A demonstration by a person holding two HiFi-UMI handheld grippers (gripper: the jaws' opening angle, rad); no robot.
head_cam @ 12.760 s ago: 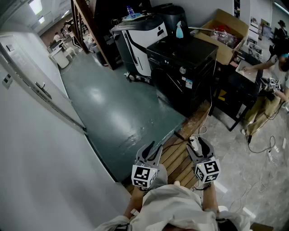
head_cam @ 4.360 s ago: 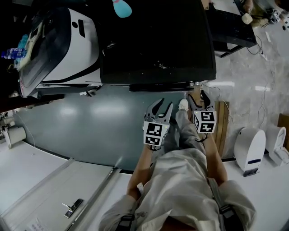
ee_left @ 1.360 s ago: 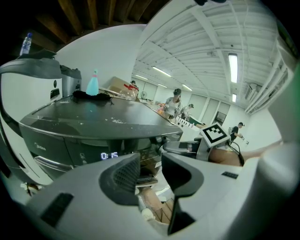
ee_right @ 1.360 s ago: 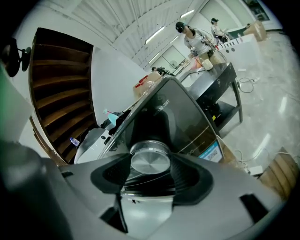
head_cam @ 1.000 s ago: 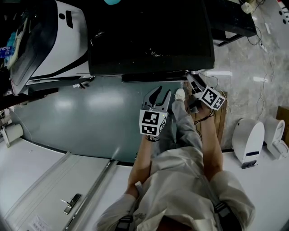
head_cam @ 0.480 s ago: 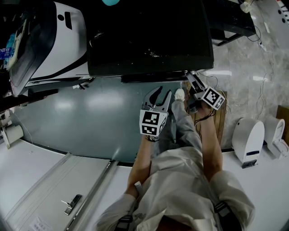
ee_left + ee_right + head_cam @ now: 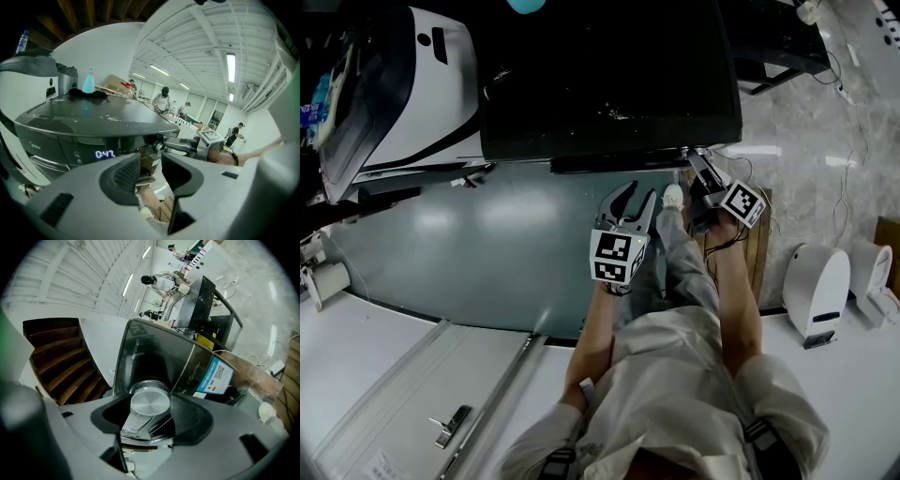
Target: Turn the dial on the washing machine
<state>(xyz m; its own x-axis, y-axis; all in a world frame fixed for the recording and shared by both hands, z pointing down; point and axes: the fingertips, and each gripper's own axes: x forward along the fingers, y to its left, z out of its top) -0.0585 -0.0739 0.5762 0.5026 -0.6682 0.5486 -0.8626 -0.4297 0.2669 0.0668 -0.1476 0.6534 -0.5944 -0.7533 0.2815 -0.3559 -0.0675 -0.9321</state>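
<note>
The black washing machine [image 7: 609, 84] fills the top of the head view. Its round silver dial [image 7: 150, 401] sits on the front panel near the right corner. My right gripper [image 7: 697, 161] reaches to that corner and is shut on the dial, one pad on each side of it [image 7: 151, 405]. My left gripper [image 7: 630, 194] hangs open in front of the machine with nothing between its fingers [image 7: 151, 168]. In the left gripper view the panel's lit display [image 7: 105, 153] shows, with the right gripper [image 7: 187, 146] at the dial beside it.
A white and black appliance [image 7: 431, 84] stands left of the washer. A wooden pallet [image 7: 759, 253] and cables lie by my feet at the right. A white device [image 7: 816, 291] stands further right. A blue bottle [image 7: 88, 82] rests on the washer's top.
The right gripper has rolled a little about its own axis while staying on the dial. The left gripper has kept still.
</note>
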